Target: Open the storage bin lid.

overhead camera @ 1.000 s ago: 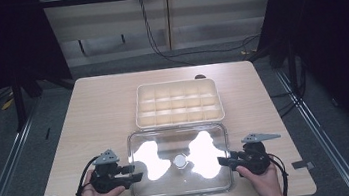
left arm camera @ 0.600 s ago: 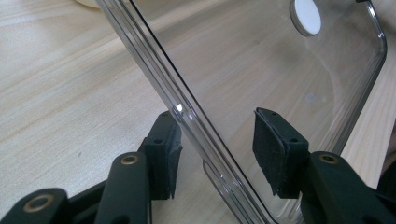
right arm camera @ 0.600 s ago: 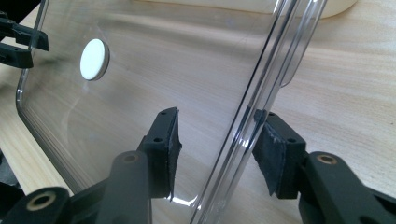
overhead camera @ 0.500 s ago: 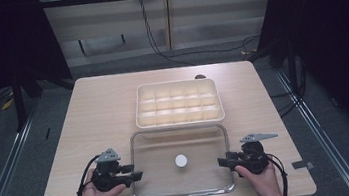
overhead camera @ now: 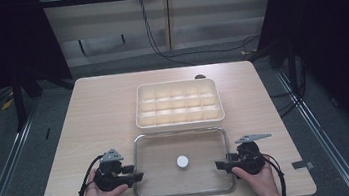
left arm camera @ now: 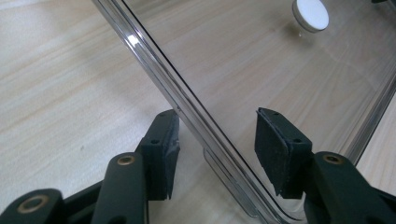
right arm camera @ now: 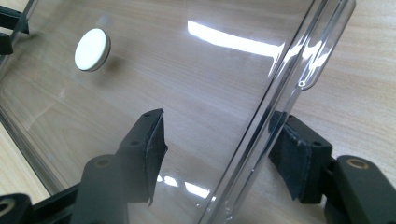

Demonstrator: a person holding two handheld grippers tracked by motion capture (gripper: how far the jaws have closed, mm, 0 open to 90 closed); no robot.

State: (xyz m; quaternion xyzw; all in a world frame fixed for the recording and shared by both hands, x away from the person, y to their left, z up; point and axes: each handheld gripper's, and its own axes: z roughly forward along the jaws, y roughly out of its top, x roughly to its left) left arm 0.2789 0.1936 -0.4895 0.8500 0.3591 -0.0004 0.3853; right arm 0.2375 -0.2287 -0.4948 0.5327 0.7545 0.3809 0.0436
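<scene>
Clear lid [overhead camera: 203, 145] w/ a white round knob [overhead camera: 182, 161] lies flat on the wooden table [overhead camera: 103, 111], near edge, just in front of the cream compartment tray [overhead camera: 179, 105]; lid's far rim sits just beside the tray's near wall, can't tell if touching. Left gripper [overhead camera: 134, 176] is at the lid's left edge, right gripper [overhead camera: 219, 164] at its right edge, each held by a hand coming in from the bottom of the high view, both pointing inward toward the knob. Left gripper view: lid's rim [left arm camera: 187, 105] runs diagonally btw the two black jaws, one pad [left arm camera: 169, 154] on the table side right beside the rim, the other over the clear panel w/ a visible gap, so not clamped; jaws have just been opening slightly. Right gripper view: rim [right arm camera: 261, 126] again passes btw the jaws, inner pad [right arm camera: 152, 149] stands well off it over the panel, outer pad [right arm camera: 292, 156] sits behind the rim; jaws have just been opening, released, lid edge btw them but not pinched. Knob [right arm camera: 92, 43] shows up-left in that view, near the lid's middle. Cables trail from both grippers toward the person.
</scene>
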